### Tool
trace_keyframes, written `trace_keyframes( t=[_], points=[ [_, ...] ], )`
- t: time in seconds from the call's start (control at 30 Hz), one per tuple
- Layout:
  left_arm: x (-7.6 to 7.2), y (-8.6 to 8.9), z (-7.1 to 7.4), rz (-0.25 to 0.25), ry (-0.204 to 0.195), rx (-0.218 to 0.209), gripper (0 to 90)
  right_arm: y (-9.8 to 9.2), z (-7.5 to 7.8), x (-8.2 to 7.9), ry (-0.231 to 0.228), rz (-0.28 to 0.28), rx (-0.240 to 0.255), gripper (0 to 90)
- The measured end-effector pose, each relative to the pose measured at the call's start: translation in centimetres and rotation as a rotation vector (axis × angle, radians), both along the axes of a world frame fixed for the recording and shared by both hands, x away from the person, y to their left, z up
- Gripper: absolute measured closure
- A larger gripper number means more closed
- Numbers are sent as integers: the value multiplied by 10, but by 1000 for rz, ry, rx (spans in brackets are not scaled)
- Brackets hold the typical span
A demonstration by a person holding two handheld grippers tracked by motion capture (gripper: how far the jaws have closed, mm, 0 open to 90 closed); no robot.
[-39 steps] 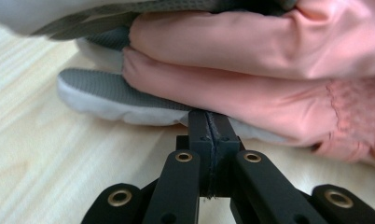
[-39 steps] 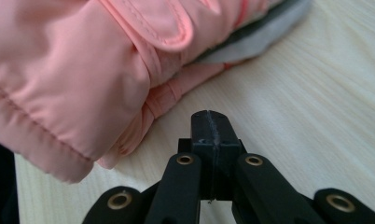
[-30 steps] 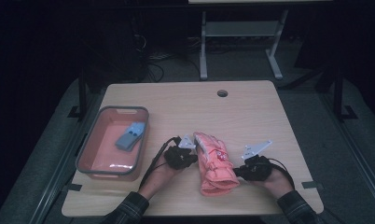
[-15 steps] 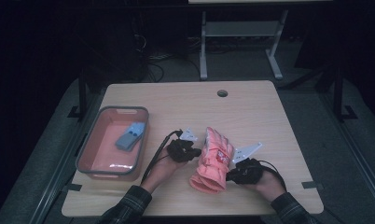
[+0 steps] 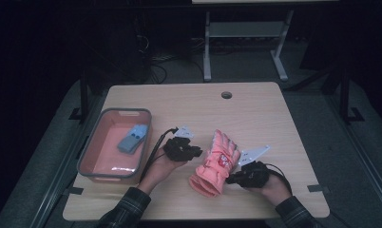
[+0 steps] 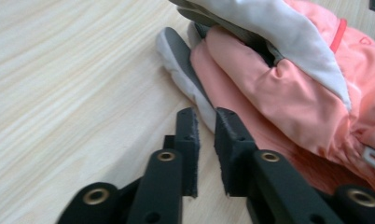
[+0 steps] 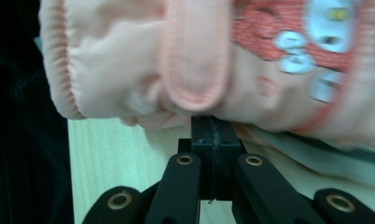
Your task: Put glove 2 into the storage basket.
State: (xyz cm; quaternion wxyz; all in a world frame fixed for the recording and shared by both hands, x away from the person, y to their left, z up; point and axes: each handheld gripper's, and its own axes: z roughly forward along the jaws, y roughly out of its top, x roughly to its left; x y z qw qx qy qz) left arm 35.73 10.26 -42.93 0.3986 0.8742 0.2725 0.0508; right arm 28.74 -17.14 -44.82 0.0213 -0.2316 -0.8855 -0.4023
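Pink padded glove (image 5: 214, 164) with grey palm and red patch; right gripper (image 5: 233, 179) pinches its cuff, left gripper (image 6: 205, 122), jaws just parted slightly, holds nothing.

The left gripper's (image 6: 205, 116) jaws, just opening, release the pink glove's (image 6: 274, 88) grey fingertip.

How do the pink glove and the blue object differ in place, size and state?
The pink glove lies on the bare table, while the blue object lies inside the pink bin. The glove looks clearly larger than the blue object. The right hand-held gripper is shut on the glove's edge; nothing touches the blue object.
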Motion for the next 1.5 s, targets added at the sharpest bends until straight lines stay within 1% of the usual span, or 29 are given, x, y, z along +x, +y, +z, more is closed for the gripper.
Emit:
trace_keyframes(
  t=[0.03, 0.1, 0.13, 0.2, 0.23, 0.33, 0.37, 0.4, 0.43, 0.47, 0.5, 0.53, 0.57, 0.6, 0.73, 0.87, 0.9, 0.93, 0.97, 1.0, 1.03, 1.07, 1.17, 1.2, 1.23, 1.33, 1.4, 1.43, 1.5],
  points=[
    [-1, 2, 3, 11, 9, -13, 756, -3, 0, 0, -2, -12, -2, 900],
    [-2, 6, 8, 16, 14, -25, 692, -13, 1, 1, -6, -43, -7, 897],
    [-3, 7, 11, 18, 15, -27, 667, -17, 3, 1, -8, -60, -6, 892],
    [-4, 9, 15, 23, 10, -31, 590, -24, 5, 1, -18, -81, -1, 893],
    [-5, 10, 19, 29, 13, -47, 555, -28, 8, 1, -23, -93, 1, 898],
    [-7, 11, 27, 14, 23, -61, 440, -39, 17, 3, -38, -141, 31, 900],
    [-7, 11, 27, 14, 23, -61, 405, -39, 17, 3, -38, -141, 31, 900],
    [-7, 11, 31, 6, 14, -66, 364, -44, 25, 5, -50, -171, 64, 900],
    [-9, 10, 36, 2, 3, -79, 338, -45, 27, 6, -61, -177, 72, 900],
    [-10, 10, 38, -8, 9, -83, 313, -46, 29, 8, -67, -189, 78, 900],
    [-10, 10, 38, -8, 9, -83, 277, -46, 29, 8, -67, -189, 78, 900],
    [-11, 9, 41, -19, 7, -85, 277, -45, 31, 9, -74, -195, 91, 900],
    [-12, 8, 44, -22, -1, -90, 247, -42, 35, 14, -92, -202, 107, 900],
    [-13, 8, 46, -23, -9, -87, 235, -40, 36, 16, -96, -201, 112, 900],
    [-14, 6, 49, -26, -17, -92, 184, -27, 38, 23, -115, -196, 111, 900],
    [-14, 6, 49, -23, -19, -93, 175, -17, 31, 29, -110, -201, 74, 900],
    [-14, 6, 49, -23, -19, -93, 171, -17, 31, 29, -110, -201, 74, 900],
    [-14, 4, 49, -26, -18, -87, 169, -13, 26, 32, -98, -199, 63, 900],
    [-14, 3, 49, -26, -18, -84, 166, -11, 24, 32, -93, -197, 57, 900],
    [-15, 2, 50, -26, -20, -86, 164, -9, 22, 33, -96, -195, 38, 900],
    [-15, 2, 50, -26, -20, -86, 164, -9, 22, 33, -96, -195, 38, 900],
    [-15, -1, 50, -32, -25, -83, 164, -4, 16, 35, -89, -192, 9, 900],
    [-17, -8, 50, -42, -25, -76, 152, 1, 11, 35, -88, -194, -21, 900],
    [-17, -11, 50, -50, -26, -65, 151, 2, 10, 36, -88, -191, -26, 900],
    [-17, -11, 50, -50, -26, -65, 145, 2, 10, 36, -88, -191, -26, 900],
    [-14, -22, 47, -62, -18, -56, 143, 7, 7, 36, -84, -195, -46, 900],
    [-11, -27, 43, -63, -11, -48, 141, 9, 5, 37, -83, -197, -57, 900],
    [-11, -27, 43, -63, -11, -48, 139, 9, 5, 37, -83, -197, -57, 900],
    [-8, -35, 37, -53, 3, -42, 136, 9, 3, 37, -77, -196, -62, 900]
  ],
)
